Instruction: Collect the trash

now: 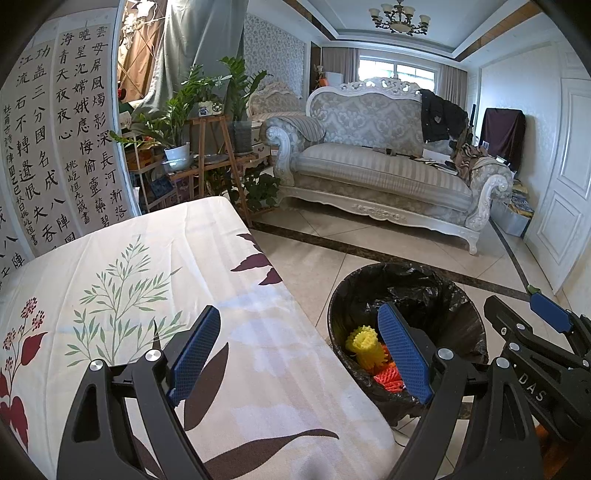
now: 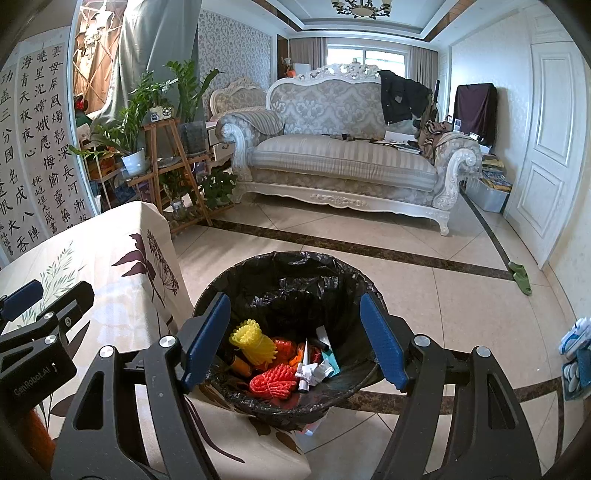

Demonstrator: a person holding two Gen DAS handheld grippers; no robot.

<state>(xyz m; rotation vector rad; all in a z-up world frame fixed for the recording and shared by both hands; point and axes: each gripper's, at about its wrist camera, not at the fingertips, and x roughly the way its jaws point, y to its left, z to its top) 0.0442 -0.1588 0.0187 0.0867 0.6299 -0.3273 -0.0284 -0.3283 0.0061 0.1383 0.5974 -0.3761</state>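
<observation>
Trash (image 2: 273, 363) already sits in bin (image 2: 236, 273), table (image 1: 155, 258) bare; my left gripper (image 1: 299, 354) and right gripper (image 2: 291, 339) both open, empty. Looks finished; next, scan for leftovers.

Ahead across the tiled floor (image 2: 424, 295), crossed by a dark stripe, stands a carved white sofa (image 2: 332, 155) with clothes heaped at its right end. Behind it a curtained window (image 2: 365, 55) lets in daylight, and a chandelier (image 1: 400, 18) hangs above. Left are potted plants (image 2: 147, 107) on wooden stands and calligraphy sheets (image 1: 62, 140); right, a white door (image 2: 550, 147).
</observation>
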